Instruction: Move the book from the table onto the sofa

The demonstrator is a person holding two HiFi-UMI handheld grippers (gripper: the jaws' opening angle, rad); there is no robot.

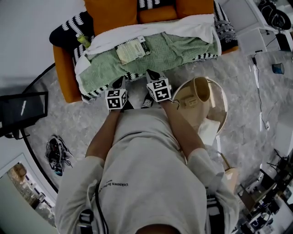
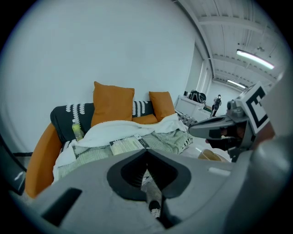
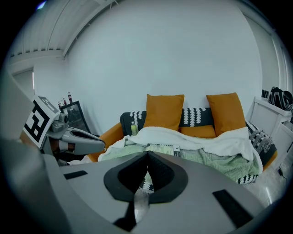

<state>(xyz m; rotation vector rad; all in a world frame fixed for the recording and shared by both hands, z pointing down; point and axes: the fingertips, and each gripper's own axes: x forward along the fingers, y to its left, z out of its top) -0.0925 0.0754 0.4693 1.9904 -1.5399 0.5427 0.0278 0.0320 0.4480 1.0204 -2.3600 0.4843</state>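
Book (image 1: 132, 49) lies flat on the green blanket (image 1: 183, 50) over the sofa (image 1: 64, 75), upper centre of frame. Both tongs hover just below it at the seat's front edge, not touching it. Left tongs (image 1: 121, 82) pinched together, empty. Right tongs (image 1: 151, 74) likewise closed on nothing.

The book (image 1: 132, 49) lies on the blanket (image 1: 178, 52) spread over the sofa (image 1: 64, 77), toward the sofa's left end as the head view shows it. Cushions (image 1: 111, 13) stand behind the book against the sofa's back. A bottle (image 1: 84, 41) sits in the sofa's left corner. Just before the sofa's front edge, side by side, are the left gripper (image 1: 120, 82) and the right gripper (image 1: 151, 74). The round table (image 1: 225, 107) stands before the sofa's right half.
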